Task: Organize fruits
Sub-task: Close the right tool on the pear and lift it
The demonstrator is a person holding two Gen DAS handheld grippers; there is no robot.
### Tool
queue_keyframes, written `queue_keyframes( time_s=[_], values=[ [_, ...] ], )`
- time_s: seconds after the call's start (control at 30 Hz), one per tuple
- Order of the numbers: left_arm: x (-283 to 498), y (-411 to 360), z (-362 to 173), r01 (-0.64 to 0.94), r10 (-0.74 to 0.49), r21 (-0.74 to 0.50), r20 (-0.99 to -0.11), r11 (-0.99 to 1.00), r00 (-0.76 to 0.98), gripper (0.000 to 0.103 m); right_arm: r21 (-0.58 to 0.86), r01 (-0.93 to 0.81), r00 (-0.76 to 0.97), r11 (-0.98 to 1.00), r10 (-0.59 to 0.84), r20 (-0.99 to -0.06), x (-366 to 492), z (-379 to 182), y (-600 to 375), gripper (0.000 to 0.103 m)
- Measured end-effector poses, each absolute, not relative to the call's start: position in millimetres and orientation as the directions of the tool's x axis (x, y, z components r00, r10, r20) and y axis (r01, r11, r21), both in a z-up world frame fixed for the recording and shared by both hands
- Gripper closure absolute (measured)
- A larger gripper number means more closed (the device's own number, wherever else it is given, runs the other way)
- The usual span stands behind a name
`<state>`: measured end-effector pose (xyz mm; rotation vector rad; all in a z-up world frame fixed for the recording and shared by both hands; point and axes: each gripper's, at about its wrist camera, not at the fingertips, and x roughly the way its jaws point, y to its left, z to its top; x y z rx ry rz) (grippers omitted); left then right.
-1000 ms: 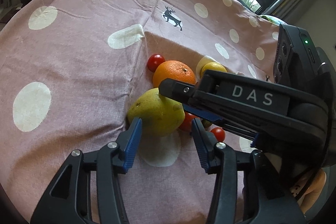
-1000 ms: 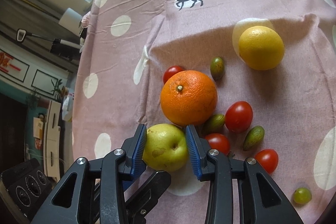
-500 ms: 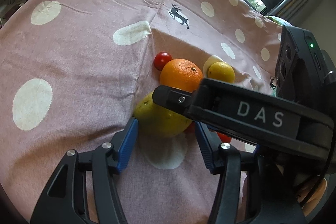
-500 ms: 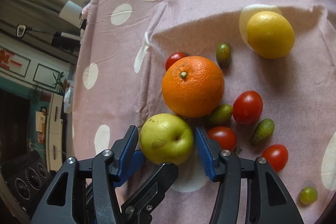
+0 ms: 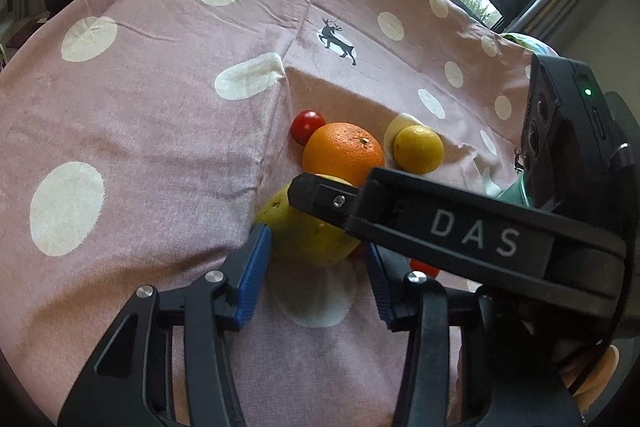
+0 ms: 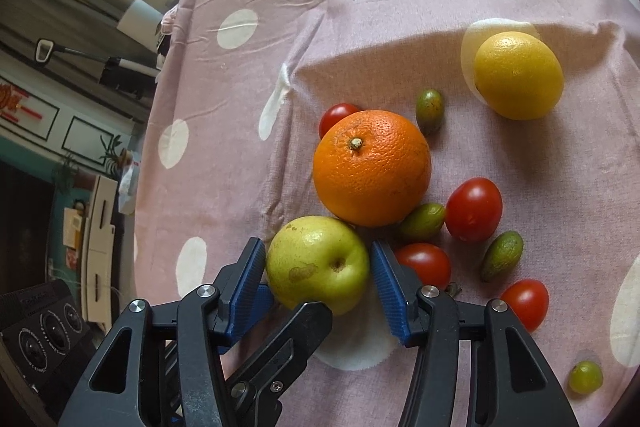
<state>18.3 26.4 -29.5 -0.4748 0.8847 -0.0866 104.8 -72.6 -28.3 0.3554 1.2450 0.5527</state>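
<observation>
Pink cloth with white dots and a deer print is spread over the table, and windows are seen beyond its far edge. All the fruit is bunched loosely on this cloth; no bowl or tray is visible, so the sorting is judged to be at an early stage with nearly everything left to place.

In the right wrist view a green pear is seen between the blue pads of the right gripper; a sliver of space shows on each side, so the tongs are read as part-open around it and not yet pressing. From the left wrist view the same pear is also flanked by the left gripper, whose jaws have just been closing, though its pads are still apart from the fruit.

An orange is found touching the pear at 1 o'clock. A lemon lies well apart at 2 o'clock. Red tomatoes and small green fruits are scattered from 2 to 4 o'clock
</observation>
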Motion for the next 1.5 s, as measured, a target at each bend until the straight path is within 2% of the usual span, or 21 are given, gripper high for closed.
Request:
queue_keyframes(
  time_s=[0.23, 0.37, 0.57, 1.0, 1.5],
  values=[
    [18.2, 22.8, -28.2, -0.103, -0.278, -0.438, -0.717, 0.893, 0.639, 0.06, 0.561, -0.197, 0.223, 0.804, 0.594, -0.773, 103.8, -27.6, -76.8, 0.047],
    [21.0, 24.0, -31.7, -0.122, -0.279, -0.444, -0.729, 0.888, 0.626, 0.052, 0.566, -0.19, 0.216, 0.802, 0.596, -0.773, 104.4, -28.6, -78.1, 0.047],
    [26.1, 26.5, -37.1, -0.142, -0.271, -0.44, -0.744, 0.887, 0.611, 0.048, 0.574, -0.186, 0.202, 0.797, 0.603, -0.772, 105.5, -31.3, -77.9, 0.047],
    [25.9, 23.1, -35.7, -0.139, -0.234, -0.4, -0.746, 0.906, 0.624, 0.051, 0.57, -0.22, 0.223, 0.792, 0.609, -0.761, 104.6, -30.0, -75.7, 0.047],
    [12.9, 2.1, -7.4, -0.043, -0.256, -0.392, -0.675, 0.919, 0.692, 0.051, 0.553, -0.227, 0.346, 0.801, 0.597, -0.723, 83.9, 3.0, -96.9, 0.047]
  ],
)
